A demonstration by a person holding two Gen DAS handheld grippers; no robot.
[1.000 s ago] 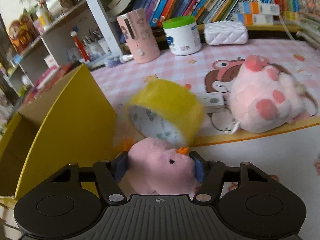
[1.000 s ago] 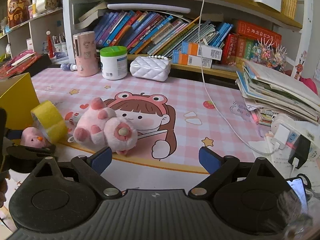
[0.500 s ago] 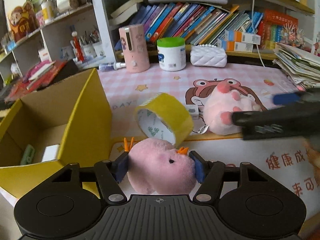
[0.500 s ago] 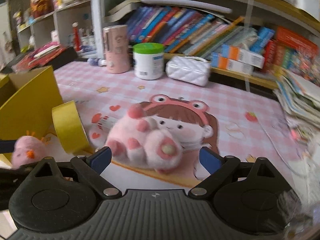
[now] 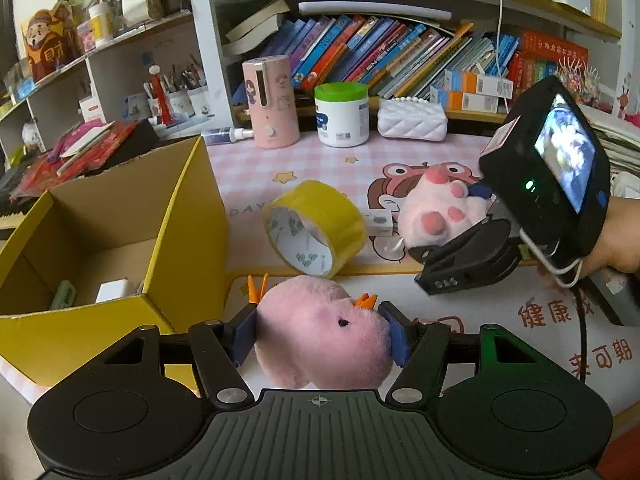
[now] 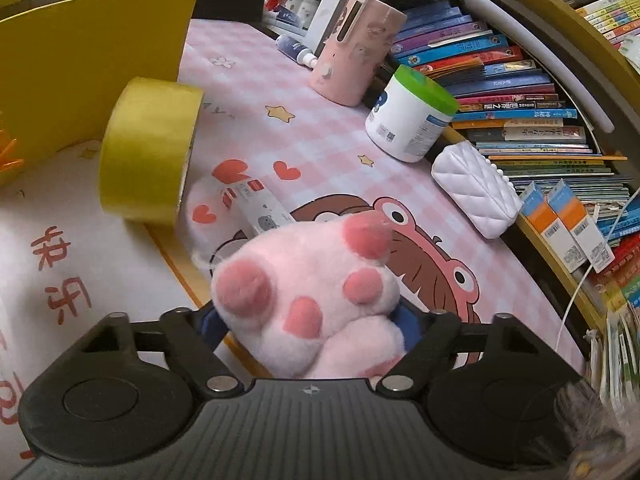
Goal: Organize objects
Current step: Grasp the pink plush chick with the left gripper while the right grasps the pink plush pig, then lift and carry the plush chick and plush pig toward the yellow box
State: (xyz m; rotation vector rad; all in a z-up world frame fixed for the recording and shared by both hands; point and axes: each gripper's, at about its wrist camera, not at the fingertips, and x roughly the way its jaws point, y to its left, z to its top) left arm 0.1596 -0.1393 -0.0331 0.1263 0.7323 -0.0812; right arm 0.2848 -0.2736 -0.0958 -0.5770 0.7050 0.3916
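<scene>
While the open yellow cardboard box (image 5: 120, 216) waits at nine o'clock, the left tongs (image 5: 318, 334) pinch a soft, light pink plush chick (image 5: 324, 340); at two o'clock the right tongs (image 6: 310, 326) squeeze the squashy pink plush paw (image 6: 308, 292) mid-body, on the table (image 5: 248, 168).

A green-lidded white jar (image 5: 341, 115) stands between a pink canister (image 5: 273, 102) and a quilted white pouch (image 5: 412, 121), before shelved books (image 5: 384, 56).

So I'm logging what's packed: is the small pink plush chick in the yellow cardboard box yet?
Not yet. The small pink plush chick is clamped in the left gripper, right of the yellow cardboard box.
</scene>
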